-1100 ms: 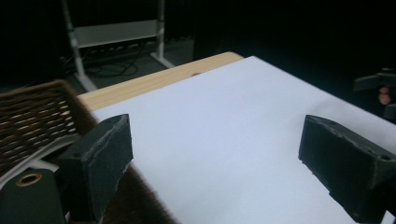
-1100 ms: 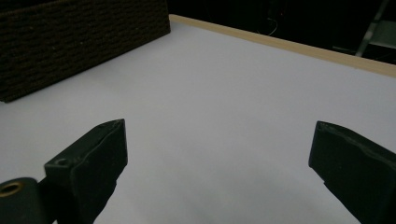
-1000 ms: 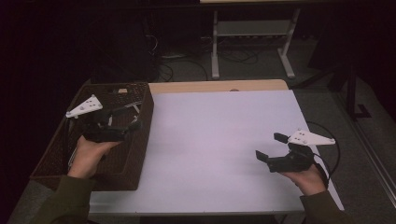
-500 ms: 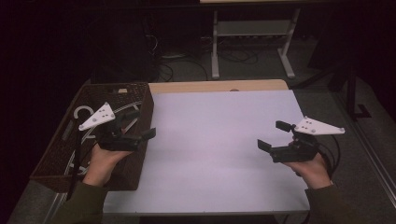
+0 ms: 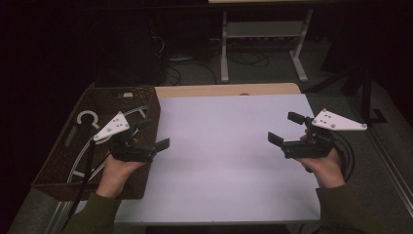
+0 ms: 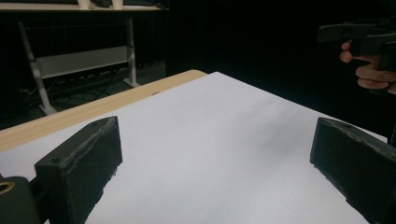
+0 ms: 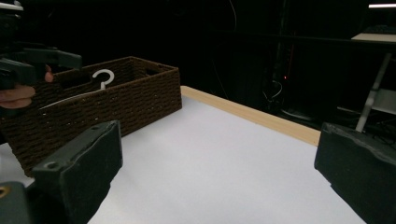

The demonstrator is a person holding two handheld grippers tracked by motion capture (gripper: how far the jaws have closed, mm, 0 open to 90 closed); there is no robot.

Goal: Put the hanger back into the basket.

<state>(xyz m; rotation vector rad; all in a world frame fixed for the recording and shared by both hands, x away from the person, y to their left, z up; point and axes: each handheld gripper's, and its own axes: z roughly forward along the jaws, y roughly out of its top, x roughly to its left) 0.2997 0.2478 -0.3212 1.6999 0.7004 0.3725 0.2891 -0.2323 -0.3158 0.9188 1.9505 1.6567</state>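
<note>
We hold the left gripper (image 5: 153,134) at nine o'clock over the near corner of the brown woven basket (image 5: 146,92), jaws spread wide and empty; the right gripper (image 5: 286,129) hovers at three o'clock above the white table (image 5: 224,146), jaws likewise apart. A white hanger (image 5: 87,118) lies inside the basket at ten o'clock

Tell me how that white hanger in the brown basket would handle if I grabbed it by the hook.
The white hanger looks thin and rigid, probably plastic, so likely light and stiff. Held by its hook, it would probably swing and tilt. It lies low inside the woven basket beside other items, so an arm may snag on the way out.
</note>
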